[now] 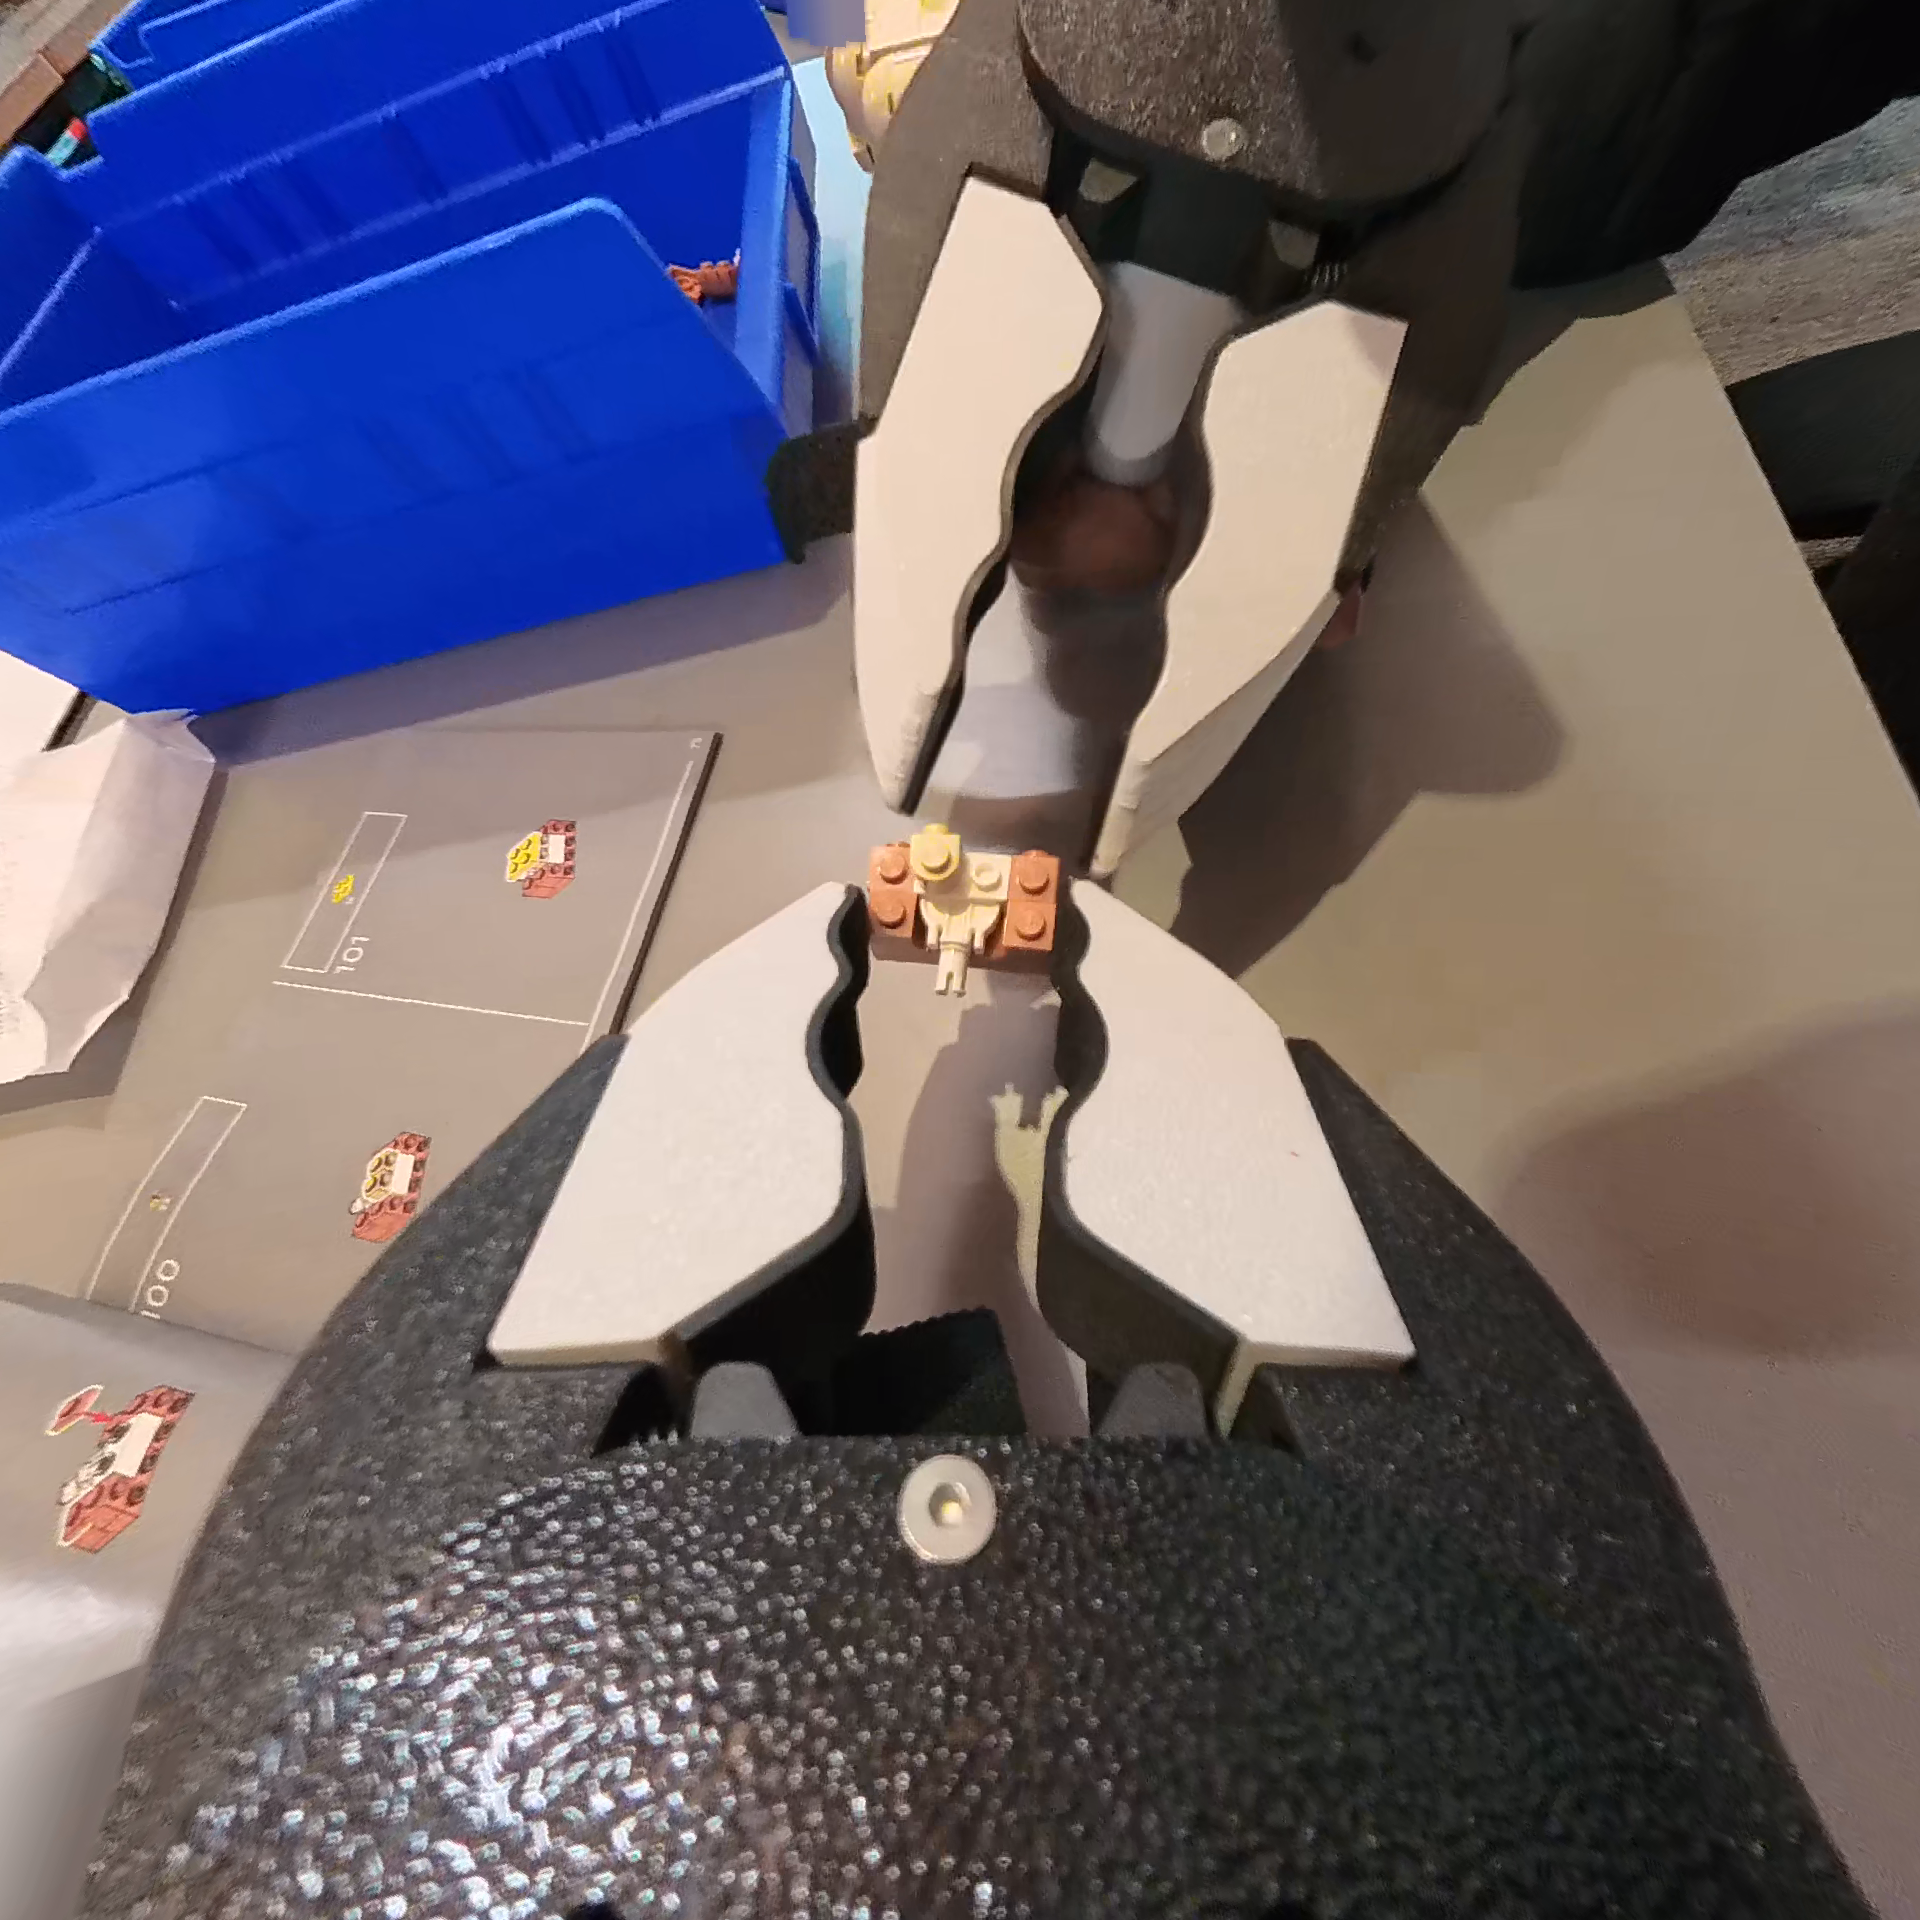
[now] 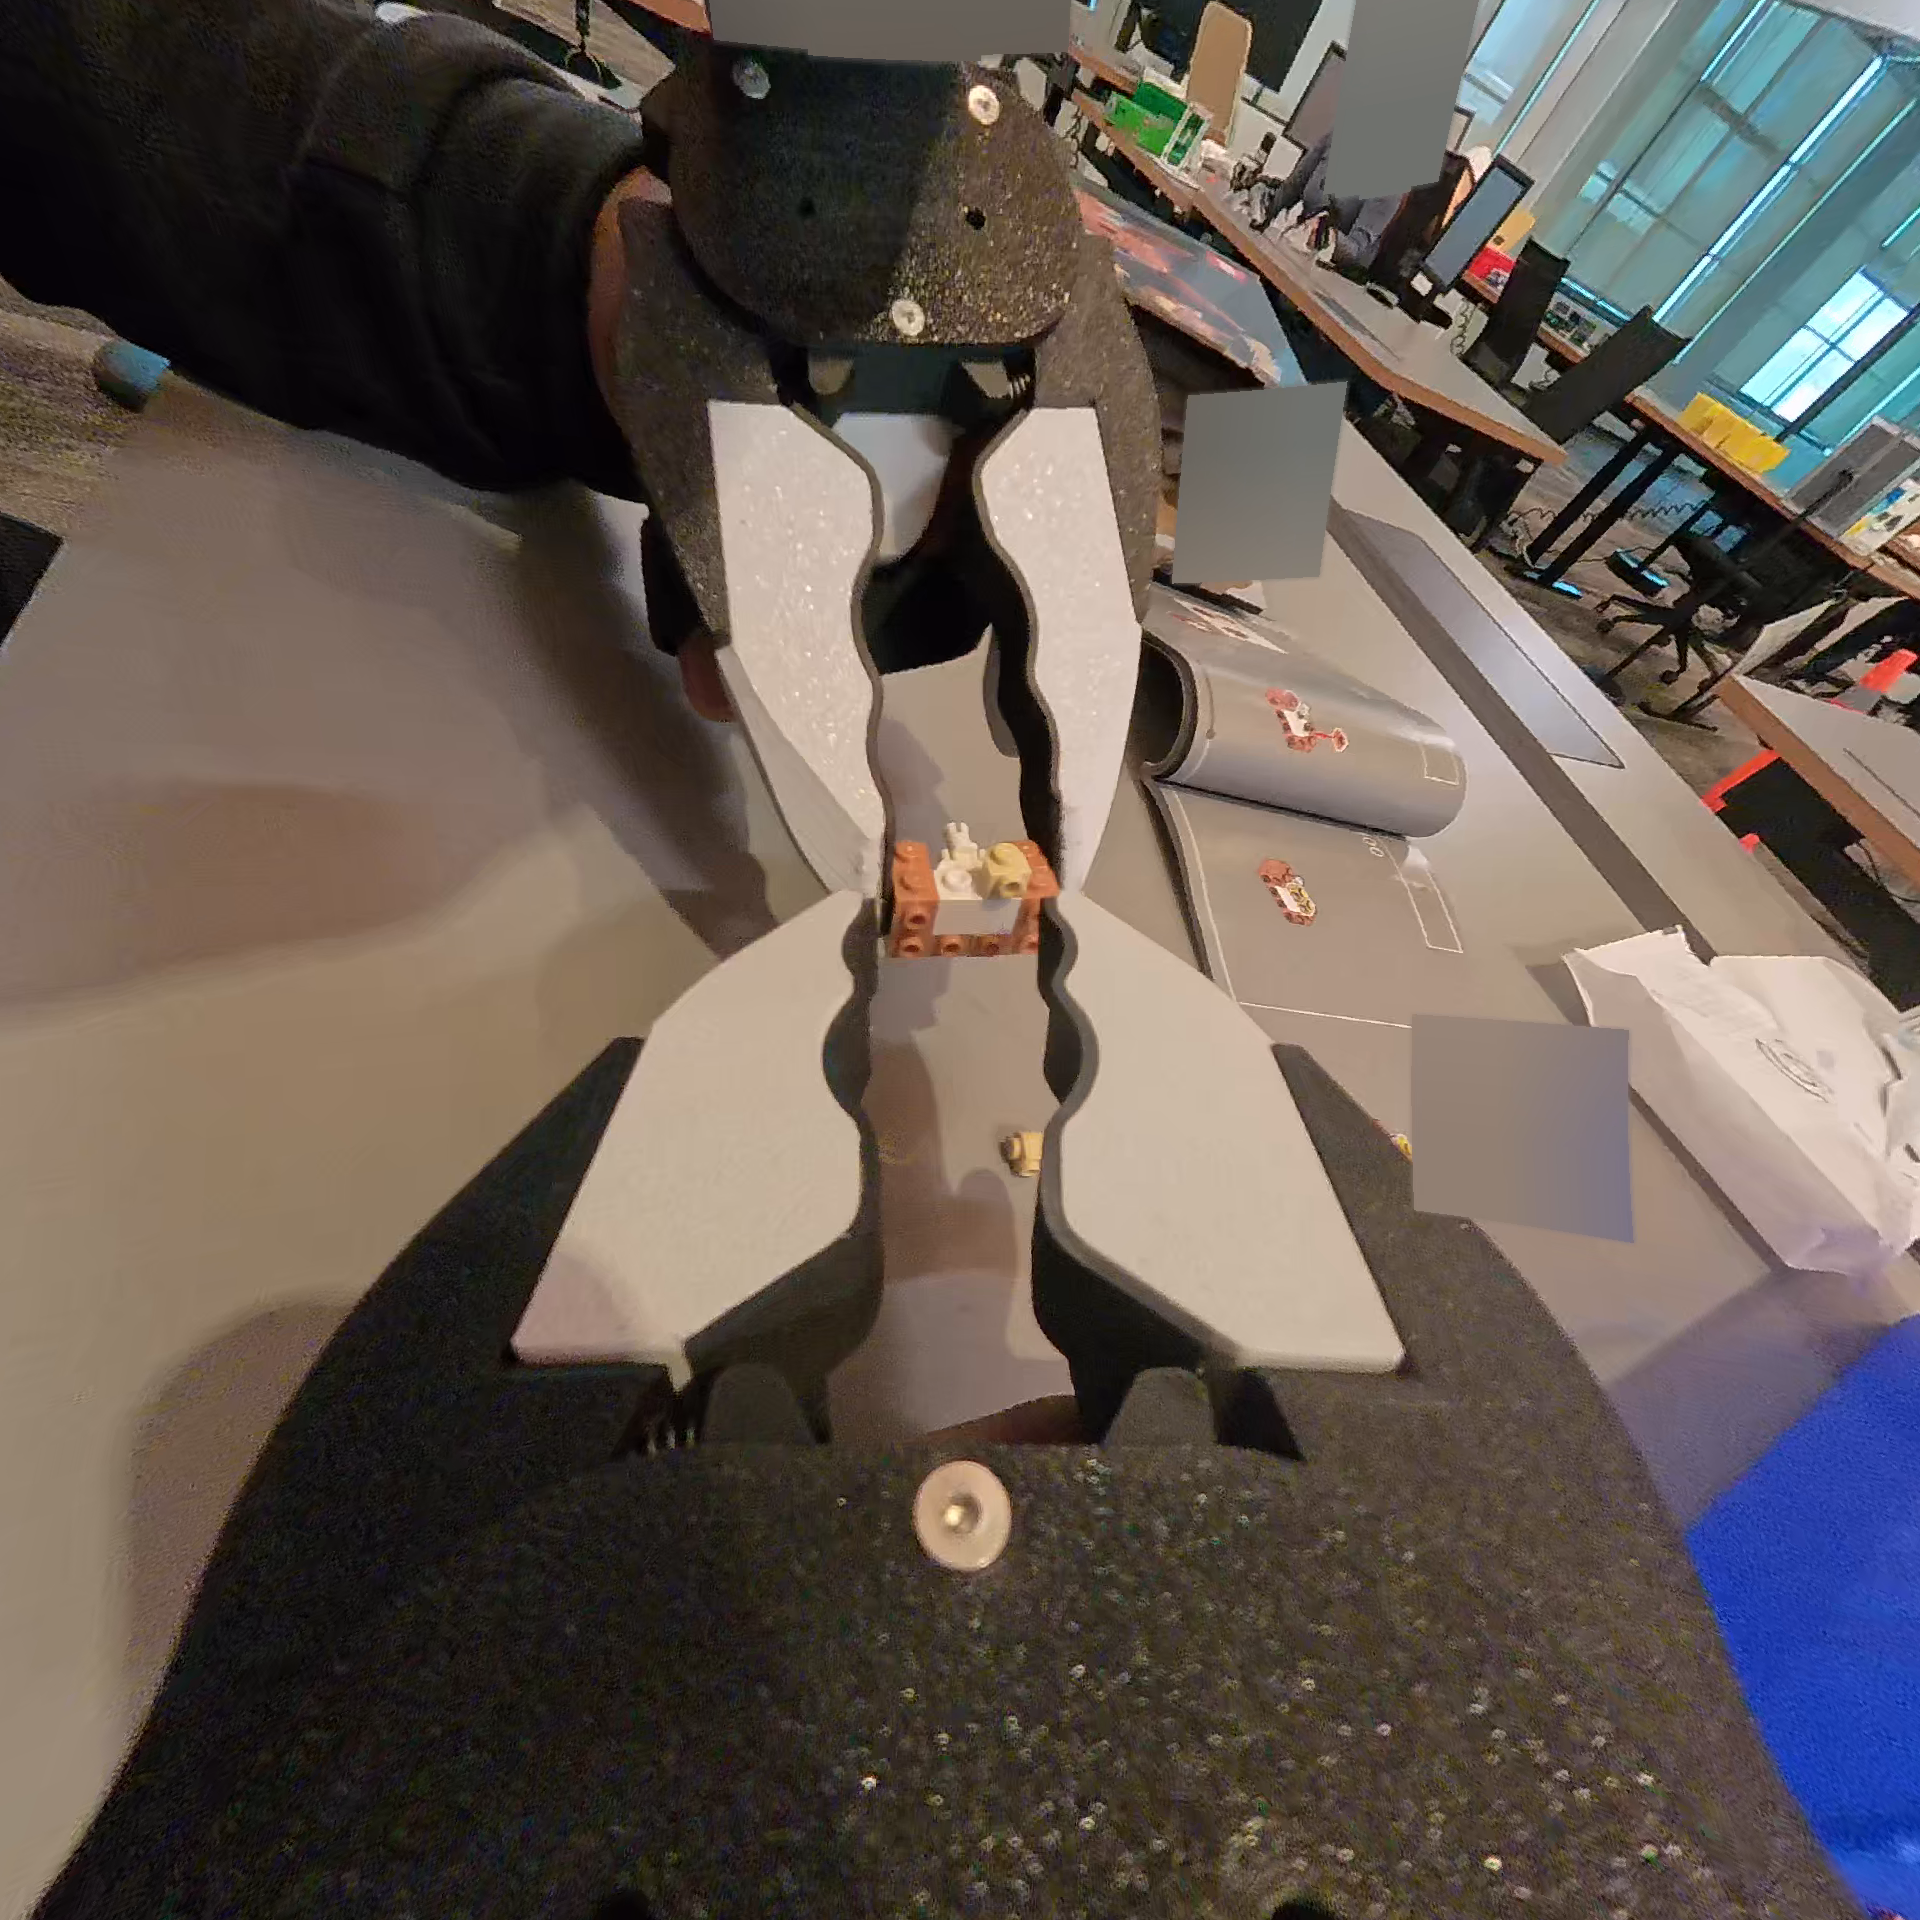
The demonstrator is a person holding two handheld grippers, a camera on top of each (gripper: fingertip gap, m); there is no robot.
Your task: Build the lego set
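The left gripper (image 1: pixel 966 914) clamps a small brown brick model (image 1: pixel 964 906) above the grey table (image 1: pixel 1558 935); the right gripper (image 1: pixel 1003 821) hovers open just beyond, blue bins (image 1: pixel 395 436) far left.

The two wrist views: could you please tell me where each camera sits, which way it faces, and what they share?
Left wrist view: sits on the left gripper, faces forward over the table to the brick model between its jaws; the right gripper and a dark sleeve face it.
Right wrist view: sits on the right gripper, faces the opposite way toward the model, left gripper and office desks.
Shared: model, both grippers, booklet, blue bins.
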